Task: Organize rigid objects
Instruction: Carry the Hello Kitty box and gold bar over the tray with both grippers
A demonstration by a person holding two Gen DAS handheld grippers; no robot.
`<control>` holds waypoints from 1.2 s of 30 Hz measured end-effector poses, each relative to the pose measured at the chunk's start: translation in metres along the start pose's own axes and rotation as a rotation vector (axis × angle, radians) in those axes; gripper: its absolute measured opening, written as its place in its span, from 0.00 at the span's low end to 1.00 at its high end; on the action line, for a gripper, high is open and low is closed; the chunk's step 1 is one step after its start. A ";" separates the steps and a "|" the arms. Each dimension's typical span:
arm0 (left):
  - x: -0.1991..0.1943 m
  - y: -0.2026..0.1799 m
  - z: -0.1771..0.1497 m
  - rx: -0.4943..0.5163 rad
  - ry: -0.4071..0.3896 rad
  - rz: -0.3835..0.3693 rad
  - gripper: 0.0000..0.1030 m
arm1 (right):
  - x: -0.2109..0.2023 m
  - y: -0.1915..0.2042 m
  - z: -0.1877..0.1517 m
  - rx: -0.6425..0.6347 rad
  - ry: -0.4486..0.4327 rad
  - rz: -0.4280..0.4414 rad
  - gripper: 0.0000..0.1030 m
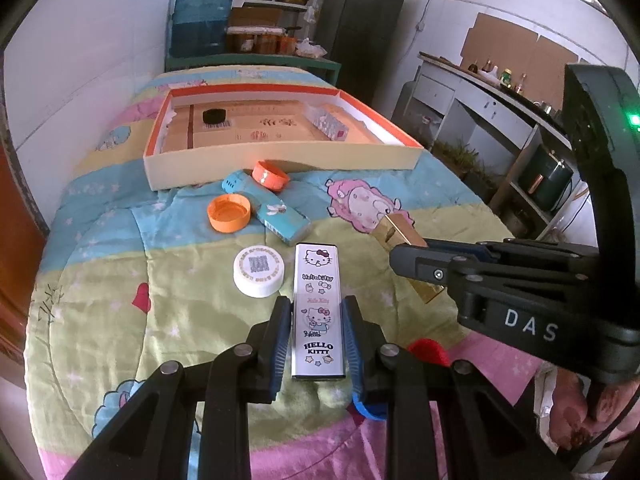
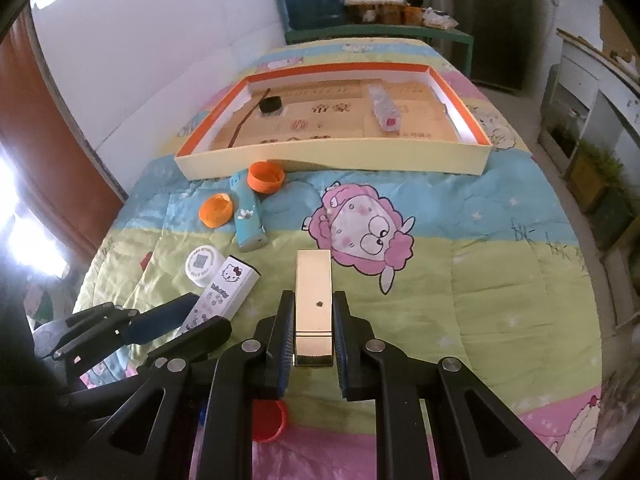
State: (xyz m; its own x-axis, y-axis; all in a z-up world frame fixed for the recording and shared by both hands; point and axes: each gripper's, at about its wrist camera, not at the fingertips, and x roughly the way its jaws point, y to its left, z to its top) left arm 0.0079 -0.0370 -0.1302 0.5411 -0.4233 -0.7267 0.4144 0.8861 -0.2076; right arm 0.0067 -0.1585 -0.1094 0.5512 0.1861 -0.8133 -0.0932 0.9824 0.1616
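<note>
While level, both claws straddle boxes.
</note>
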 end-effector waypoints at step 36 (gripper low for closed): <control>-0.046 0.007 0.080 -0.004 -0.211 0.044 0.26 | -0.036 -0.007 0.050 -0.026 -0.145 -0.005 0.17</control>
State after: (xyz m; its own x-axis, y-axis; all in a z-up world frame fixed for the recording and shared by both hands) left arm 0.0445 -0.0263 -0.0463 0.7001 -0.4139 -0.5818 0.3843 0.9052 -0.1815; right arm 0.0292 -0.1731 -0.0530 0.6655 0.1788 -0.7246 -0.1101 0.9838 0.1415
